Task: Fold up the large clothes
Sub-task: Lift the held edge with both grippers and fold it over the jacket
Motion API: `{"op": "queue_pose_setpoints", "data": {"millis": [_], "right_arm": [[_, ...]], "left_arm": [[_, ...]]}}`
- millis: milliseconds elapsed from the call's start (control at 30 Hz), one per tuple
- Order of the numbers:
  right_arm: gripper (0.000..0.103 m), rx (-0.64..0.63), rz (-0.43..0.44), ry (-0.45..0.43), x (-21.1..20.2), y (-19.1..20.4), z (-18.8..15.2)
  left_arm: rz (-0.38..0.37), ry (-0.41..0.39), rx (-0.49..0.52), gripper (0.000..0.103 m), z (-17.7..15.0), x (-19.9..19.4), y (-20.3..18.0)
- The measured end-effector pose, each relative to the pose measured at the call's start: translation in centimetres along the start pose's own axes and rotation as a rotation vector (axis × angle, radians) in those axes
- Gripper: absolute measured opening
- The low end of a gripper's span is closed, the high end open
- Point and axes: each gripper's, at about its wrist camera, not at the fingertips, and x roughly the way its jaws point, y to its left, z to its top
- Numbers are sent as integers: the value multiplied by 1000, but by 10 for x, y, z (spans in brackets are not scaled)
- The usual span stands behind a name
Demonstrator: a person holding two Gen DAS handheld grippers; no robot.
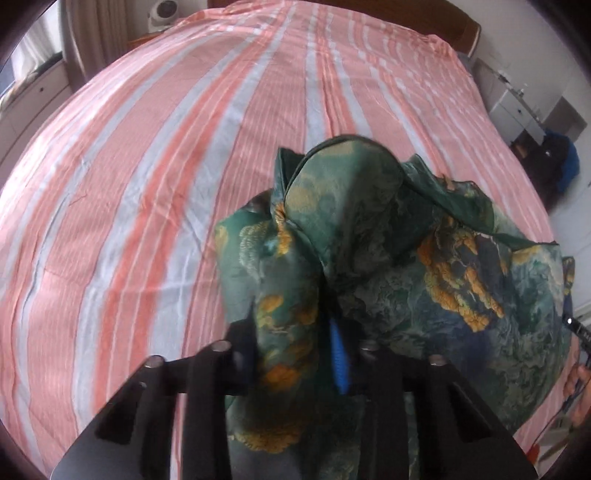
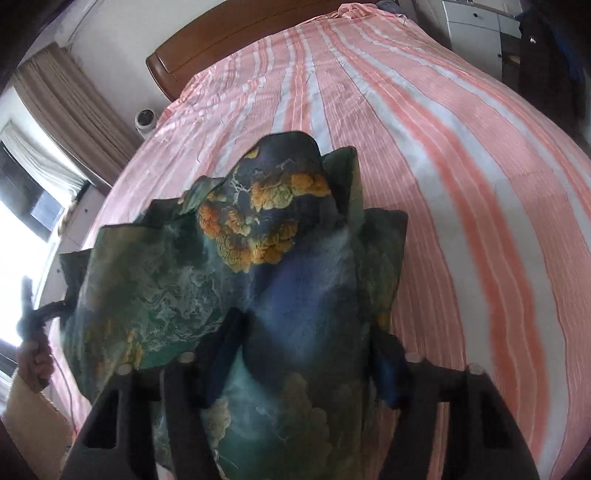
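A large green garment (image 1: 369,236) with orange and blue cloud patterns hangs bunched above the bed. My left gripper (image 1: 291,332) is shut on a fold of it; a blue finger pad (image 1: 339,362) shows beside the cloth. In the right wrist view the same garment (image 2: 258,236) drapes over my right gripper (image 2: 306,350), which is shut on it, with cloth filling the gap between the black fingers. The other hand and gripper show at the left edge of the right wrist view (image 2: 33,332) and at the right edge of the left wrist view (image 1: 580,354).
The bed carries a pink, white and grey striped sheet (image 1: 166,166), also in the right wrist view (image 2: 461,166). A wooden headboard (image 2: 229,33) is at the far end. Curtains and a window (image 2: 40,147) stand to the left, white drawers (image 1: 517,107) to the right.
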Motion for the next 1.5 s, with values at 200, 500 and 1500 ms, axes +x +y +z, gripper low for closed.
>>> {"op": "queue_pose_setpoints", "data": {"millis": [200,500,1500], "right_arm": [[15,-15,-43,-232,-62,14,21],[20,120,-41,-89,51,-18,29],[41,161,67,-207,42,-29,7]], "left_arm": [[-68,-236,-22,10,26,-67,-3],[42,-77,-112,19,18,68,24],[39,-126,-272,100,-5,55,57]]}}
